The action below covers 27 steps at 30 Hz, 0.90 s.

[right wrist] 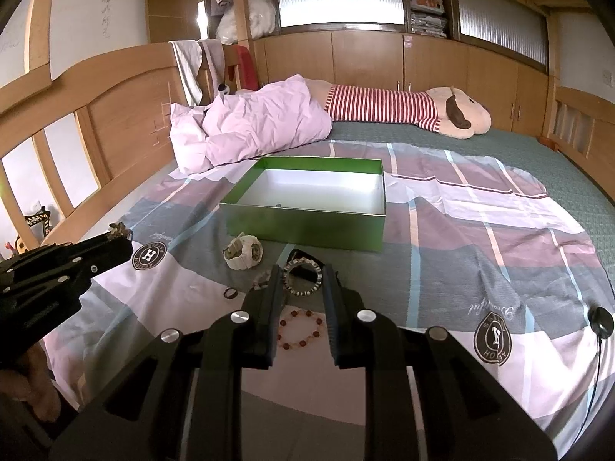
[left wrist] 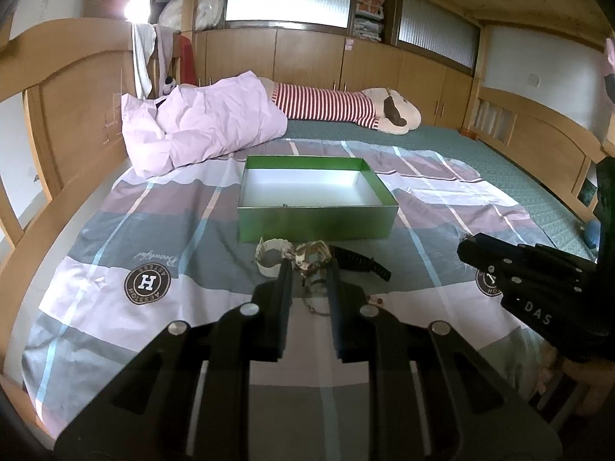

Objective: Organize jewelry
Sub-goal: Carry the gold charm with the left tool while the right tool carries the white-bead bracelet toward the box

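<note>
An open green box [left wrist: 315, 224] [right wrist: 303, 230] with a white inside sits mid-bed, with one tiny item against its near wall. My left gripper [left wrist: 308, 263] [right wrist: 121, 230] is shut on a tangled beige chain piece [left wrist: 307, 255], held above the sheet. My right gripper [right wrist: 301, 271] [left wrist: 467, 239] is shut on a black-and-white beaded bracelet [right wrist: 307, 292]. On the sheet in front of the box lie a white watch [left wrist: 271, 257] [right wrist: 244, 253], a black watch [left wrist: 361, 261], a red bead bracelet [right wrist: 301, 326] and a small dark ring [right wrist: 230, 293].
A crumpled pink duvet [left wrist: 203, 123] and a striped plush toy [left wrist: 346, 107] lie beyond the box. Wooden bed rails [left wrist: 69, 88] run along the left side and the far right. A black disc on a cable [right wrist: 599, 324] lies at the right. A hand [right wrist: 30, 384] grips the left tool.
</note>
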{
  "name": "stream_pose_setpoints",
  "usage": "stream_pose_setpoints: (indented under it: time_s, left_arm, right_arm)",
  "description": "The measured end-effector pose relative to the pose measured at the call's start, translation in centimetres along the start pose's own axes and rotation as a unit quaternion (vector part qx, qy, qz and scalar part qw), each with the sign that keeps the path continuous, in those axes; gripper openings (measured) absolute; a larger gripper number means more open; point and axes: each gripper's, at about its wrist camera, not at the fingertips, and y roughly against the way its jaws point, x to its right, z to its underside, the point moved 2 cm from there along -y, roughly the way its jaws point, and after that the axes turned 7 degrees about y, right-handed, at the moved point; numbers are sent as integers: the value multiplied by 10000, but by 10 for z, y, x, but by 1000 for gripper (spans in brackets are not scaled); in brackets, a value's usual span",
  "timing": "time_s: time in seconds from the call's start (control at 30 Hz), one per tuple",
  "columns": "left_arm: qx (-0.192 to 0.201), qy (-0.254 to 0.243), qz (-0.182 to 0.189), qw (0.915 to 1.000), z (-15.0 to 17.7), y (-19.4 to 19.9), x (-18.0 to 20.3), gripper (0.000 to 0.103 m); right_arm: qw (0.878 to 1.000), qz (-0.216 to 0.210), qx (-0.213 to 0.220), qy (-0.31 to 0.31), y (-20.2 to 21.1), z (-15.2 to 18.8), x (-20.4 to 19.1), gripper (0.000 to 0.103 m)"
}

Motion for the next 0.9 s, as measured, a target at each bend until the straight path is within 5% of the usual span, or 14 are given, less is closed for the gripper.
stream_pose_setpoints:
  time_s: [0.9]
  left_arm:
    - [-62,-51,15,10000,5,-5,-1,18]
  right_arm:
    - [10000,-8,-6,-17,-1,-1,2,21]
